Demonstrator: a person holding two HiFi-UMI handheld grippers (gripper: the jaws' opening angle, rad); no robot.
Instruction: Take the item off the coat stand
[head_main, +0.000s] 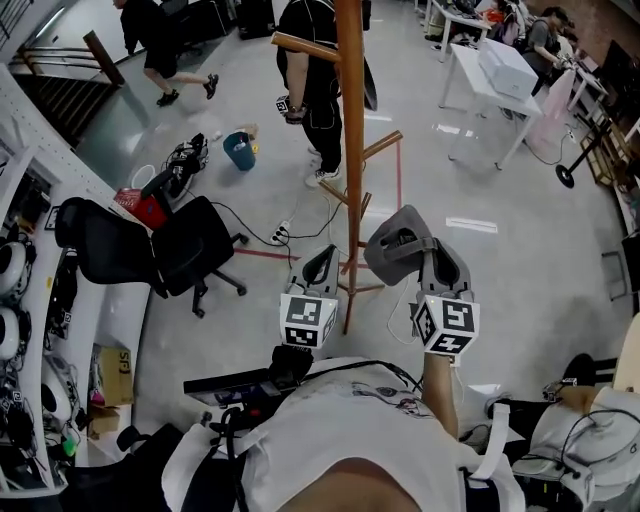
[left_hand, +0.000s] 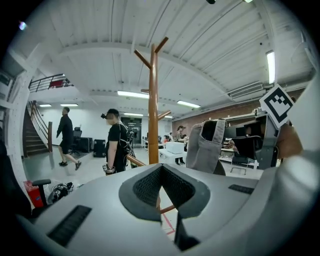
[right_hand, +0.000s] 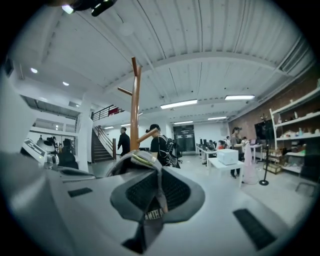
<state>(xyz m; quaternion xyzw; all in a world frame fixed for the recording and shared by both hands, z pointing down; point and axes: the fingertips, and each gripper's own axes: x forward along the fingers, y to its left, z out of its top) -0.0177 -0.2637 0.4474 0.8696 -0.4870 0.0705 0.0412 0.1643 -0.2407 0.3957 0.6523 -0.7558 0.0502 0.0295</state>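
The wooden coat stand (head_main: 350, 150) rises in front of me, with bare pegs in the left gripper view (left_hand: 153, 100) and the right gripper view (right_hand: 134, 110). A grey cap (head_main: 397, 243) hangs free just right of the pole, clear of the pegs. My right gripper (head_main: 437, 262) is shut on the cap's back strap (right_hand: 151, 200), and the cap's crown (right_hand: 131, 161) bulges over the jaws. The left gripper view shows the cap (left_hand: 209, 145) from the side. My left gripper (head_main: 321, 258) is held near the stand's base, left of the cap, with its jaws together and nothing in them.
A person in black (head_main: 312, 70) stands just beyond the stand, and another (head_main: 152, 40) walks at the far left. A black office chair (head_main: 150, 245), a blue bucket (head_main: 239, 150) and floor cables (head_main: 285, 232) lie to the left. White tables (head_main: 490, 85) stand at the right.
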